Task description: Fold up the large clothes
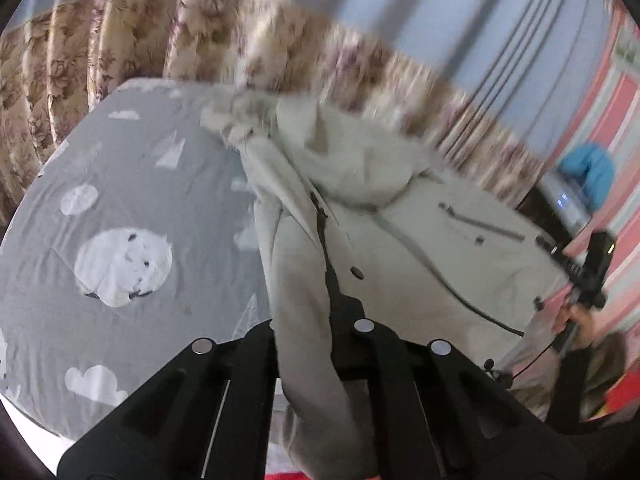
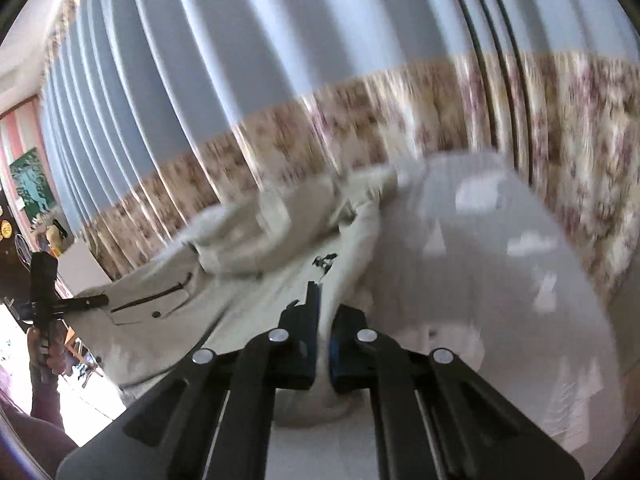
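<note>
The cream coat (image 1: pixel 400 240) lay lengthwise on the grey bedsheet (image 1: pixel 120 200), its hood toward the curtain (image 1: pixel 80 64) and its hem toward the person. The left gripper (image 1: pixel 316 320) was clamped on the coat's front edge. The right gripper (image 2: pixel 324 320) was clamped on coat fabric too.

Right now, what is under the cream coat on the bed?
Under the cream coat lies a grey bedsheet printed with white clouds and a round animal. Only the sheet beside the coat shows; whatever lies directly beneath the coat is covered by its fabric.
</note>
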Action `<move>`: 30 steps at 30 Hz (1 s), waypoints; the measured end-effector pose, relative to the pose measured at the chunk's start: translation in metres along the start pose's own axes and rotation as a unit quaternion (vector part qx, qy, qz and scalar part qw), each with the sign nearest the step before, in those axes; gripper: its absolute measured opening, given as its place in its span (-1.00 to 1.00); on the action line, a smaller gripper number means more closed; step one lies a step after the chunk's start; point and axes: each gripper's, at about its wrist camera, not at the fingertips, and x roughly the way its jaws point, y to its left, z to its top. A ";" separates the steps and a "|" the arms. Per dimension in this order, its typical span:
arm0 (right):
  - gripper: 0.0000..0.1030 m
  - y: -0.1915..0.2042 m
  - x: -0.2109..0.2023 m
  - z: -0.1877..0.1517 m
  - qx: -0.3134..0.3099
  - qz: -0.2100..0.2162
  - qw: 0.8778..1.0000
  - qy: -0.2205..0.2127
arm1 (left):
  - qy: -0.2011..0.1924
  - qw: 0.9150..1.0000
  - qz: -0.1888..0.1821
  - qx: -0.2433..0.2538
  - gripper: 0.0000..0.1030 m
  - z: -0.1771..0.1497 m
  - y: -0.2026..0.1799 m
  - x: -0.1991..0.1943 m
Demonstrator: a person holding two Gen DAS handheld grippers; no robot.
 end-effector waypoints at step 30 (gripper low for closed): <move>0.51 -0.117 0.280 0.168 0.202 -0.014 0.975 0.091 | 0.159 0.978 0.004 -0.136 -0.69 0.251 0.146 0.229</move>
